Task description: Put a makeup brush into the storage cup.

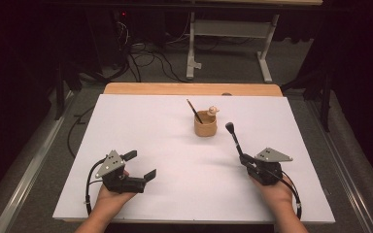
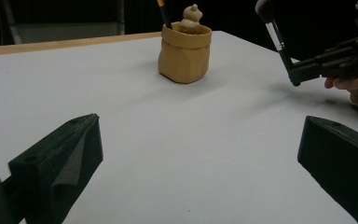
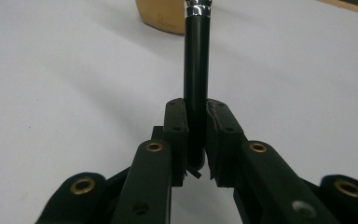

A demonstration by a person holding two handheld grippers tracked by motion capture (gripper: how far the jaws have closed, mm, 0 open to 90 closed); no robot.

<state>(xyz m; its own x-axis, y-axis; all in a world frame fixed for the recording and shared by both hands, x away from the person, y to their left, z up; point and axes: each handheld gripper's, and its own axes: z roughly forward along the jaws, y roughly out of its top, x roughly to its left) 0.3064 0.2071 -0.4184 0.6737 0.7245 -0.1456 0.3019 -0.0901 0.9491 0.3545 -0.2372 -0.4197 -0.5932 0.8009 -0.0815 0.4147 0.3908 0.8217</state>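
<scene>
Black-handled makeup brush (image 1: 234, 140) clamped in right tongs (image 1: 246, 160), lower right of frame, long axis tilting up toward tan pouch-shaped holder (image 1: 206, 125) at upper centre on white counter (image 1: 141, 126). Left tongs (image 1: 141, 165) apart, empty, farther away.

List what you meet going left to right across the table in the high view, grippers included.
Left gripper, jaws open and empty → tan pot holding a thin stick and a small figure → black brush, clamped by its handle → right gripper that holds it.
</scene>
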